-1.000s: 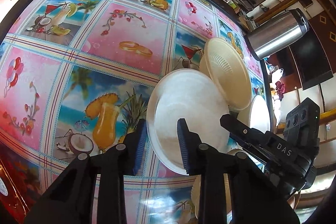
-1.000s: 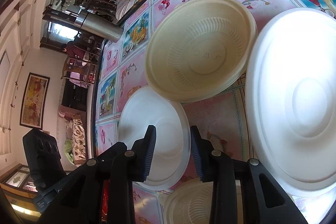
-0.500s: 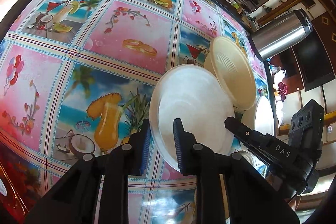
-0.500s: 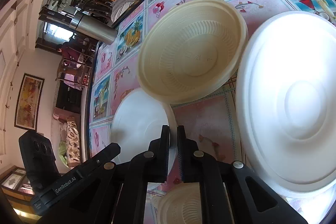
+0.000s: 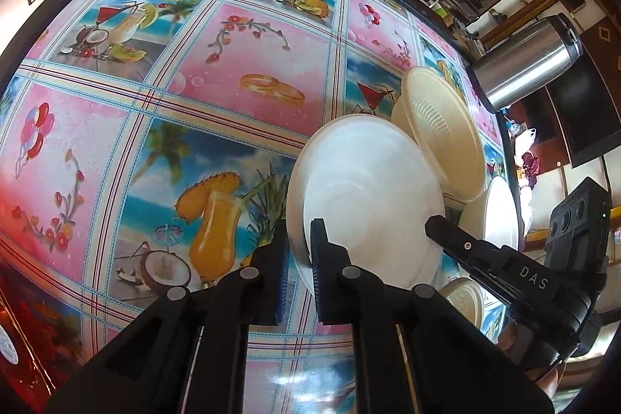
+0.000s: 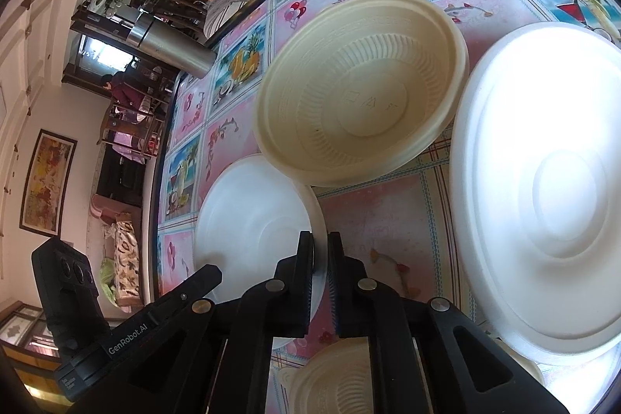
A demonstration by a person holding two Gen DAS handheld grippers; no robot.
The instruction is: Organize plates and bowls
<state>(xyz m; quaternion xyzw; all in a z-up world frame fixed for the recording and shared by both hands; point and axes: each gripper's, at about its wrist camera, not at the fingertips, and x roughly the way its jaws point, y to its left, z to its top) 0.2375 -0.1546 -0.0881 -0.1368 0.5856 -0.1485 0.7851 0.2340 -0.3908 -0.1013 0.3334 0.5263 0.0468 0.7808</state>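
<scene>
- The rim of a large white plate (image 5: 368,196) is being pinched by the left gripper (image 5: 299,255), its jaws closed tight on the plate's near left edge.
- The near right edge of a smaller white plate (image 6: 252,220) is being clamped between the narrowly closed jaws of the right gripper (image 6: 320,258).
- Just beyond both plates, a cream ribbed bowl (image 6: 361,88) is being overlapped at its edge.
- Everything is being carried by a patterned tablecloth (image 5: 163,96).
- A steel flask (image 5: 528,61) is standing farthest back.
</scene>
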